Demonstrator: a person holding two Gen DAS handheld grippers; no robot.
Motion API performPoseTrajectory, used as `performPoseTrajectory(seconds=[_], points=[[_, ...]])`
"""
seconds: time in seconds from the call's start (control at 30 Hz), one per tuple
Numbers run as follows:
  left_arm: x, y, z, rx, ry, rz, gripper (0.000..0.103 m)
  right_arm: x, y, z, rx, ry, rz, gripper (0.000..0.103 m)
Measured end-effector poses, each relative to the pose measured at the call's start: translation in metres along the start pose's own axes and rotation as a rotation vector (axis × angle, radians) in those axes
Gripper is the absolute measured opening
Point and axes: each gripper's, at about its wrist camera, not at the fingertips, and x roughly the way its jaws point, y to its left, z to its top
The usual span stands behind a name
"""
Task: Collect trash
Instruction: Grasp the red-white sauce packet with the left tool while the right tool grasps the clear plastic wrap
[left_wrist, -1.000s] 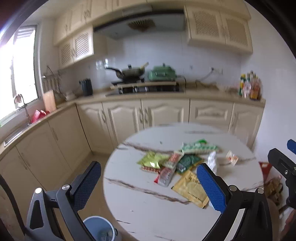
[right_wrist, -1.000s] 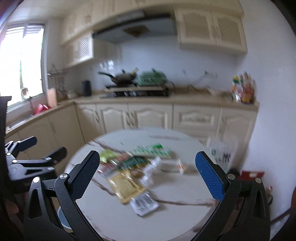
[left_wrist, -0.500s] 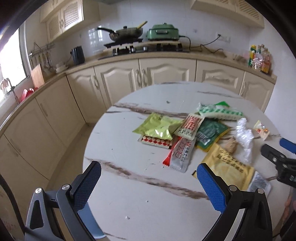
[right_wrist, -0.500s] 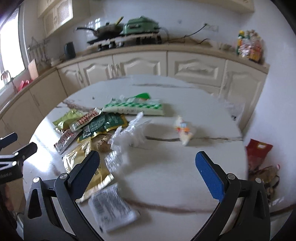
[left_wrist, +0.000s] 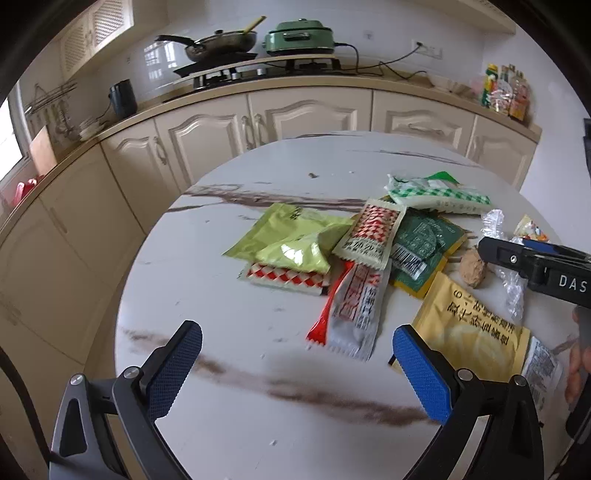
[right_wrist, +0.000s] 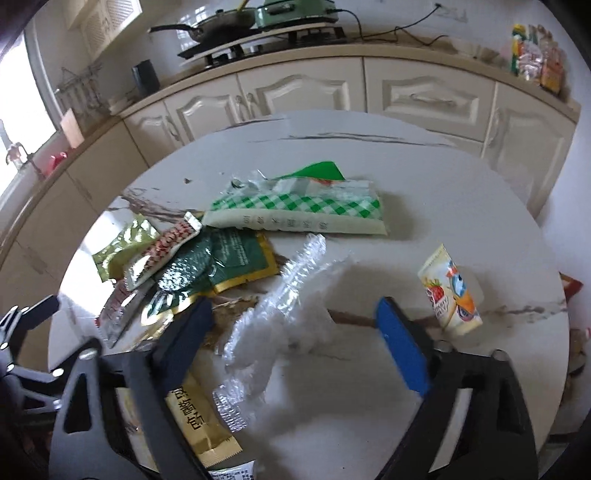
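Both grippers have dropped closer to the round white marble table (left_wrist: 229, 369). Crumpled clear plastic wrap (right_wrist: 280, 317) lies between the right gripper's (right_wrist: 293, 345) spread fingers, untouched. Left gripper (left_wrist: 295, 365) hovers spread, near the red-and-silver sachet (left_wrist: 354, 310). Its fingers partly hide the yellow foil packet (left_wrist: 476, 332).

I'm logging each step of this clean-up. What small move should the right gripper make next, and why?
Probably ease the right gripper a little further down and close it on the clear plastic wrap. Its jaws are open, the crumpled wrap already lies between them on the table, and nothing is held yet. The left gripper is also open, over bare tabletop.
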Motion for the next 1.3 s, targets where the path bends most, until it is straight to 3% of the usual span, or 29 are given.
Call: performPoseTrajectory(seconds=[0.03, 0.1, 0.23, 0.4, 0.5, 0.67, 0.83, 0.87, 0.93, 1.0, 1.03, 1.17, 1.3], points=[[0.004, -0.001, 0.002, 0.006, 0.005, -0.008, 0.102, -0.001, -0.001, 0.0, 0.001, 0.002, 0.017, 0.062], [0.012, -0.003, 0.006, 0.011, 0.017, -0.024, 0.102, 0.0, -0.003, 0.002, 0.007, 0.011, 0.053, 0.055], [0.023, -0.007, 0.007, 0.023, 0.035, -0.024, 0.102, -0.004, -0.015, -0.002, 0.044, 0.004, 0.082, 0.058], [0.024, -0.006, 0.005, 0.01, 0.038, -0.039, 0.102, -0.004, -0.019, 0.0, 0.027, 0.006, 0.013, 0.059], [0.027, -0.007, 0.006, 0.013, 0.05, -0.036, 0.102, -0.002, -0.017, 0.002, 0.011, 0.009, -0.017, 0.039], [0.029, -0.006, 0.008, 0.014, 0.061, -0.062, 0.101, 0.0, -0.01, 0.0, -0.059, 0.006, -0.074, 0.029], [0.031, 0.0, 0.012, 0.002, 0.072, -0.079, 0.095, -0.006, -0.012, -0.005, -0.051, 0.001, -0.043, 0.026], [0.031, 0.001, 0.013, 0.012, 0.068, -0.087, 0.091, -0.007, -0.012, -0.007, -0.05, 0.001, -0.033, 0.026], [0.028, 0.0, 0.015, 0.018, 0.053, -0.098, 0.074, -0.01, -0.012, -0.011, -0.045, -0.005, -0.02, 0.026], [0.025, -0.003, 0.016, 0.032, 0.037, -0.121, 0.043, -0.013, -0.011, -0.013, -0.043, -0.009, -0.017, 0.026], [0.024, -0.004, 0.016, 0.038, 0.032, -0.135, 0.037, -0.014, -0.011, -0.014, -0.043, -0.011, -0.014, 0.026], [0.02, -0.005, 0.012, 0.045, 0.026, -0.161, 0.02, -0.021, -0.012, -0.016, -0.039, -0.021, -0.018, 0.026], [0.013, 0.002, 0.006, 0.026, 0.021, -0.187, 0.015, -0.036, -0.009, -0.015, -0.048, -0.058, -0.032, 0.025]])
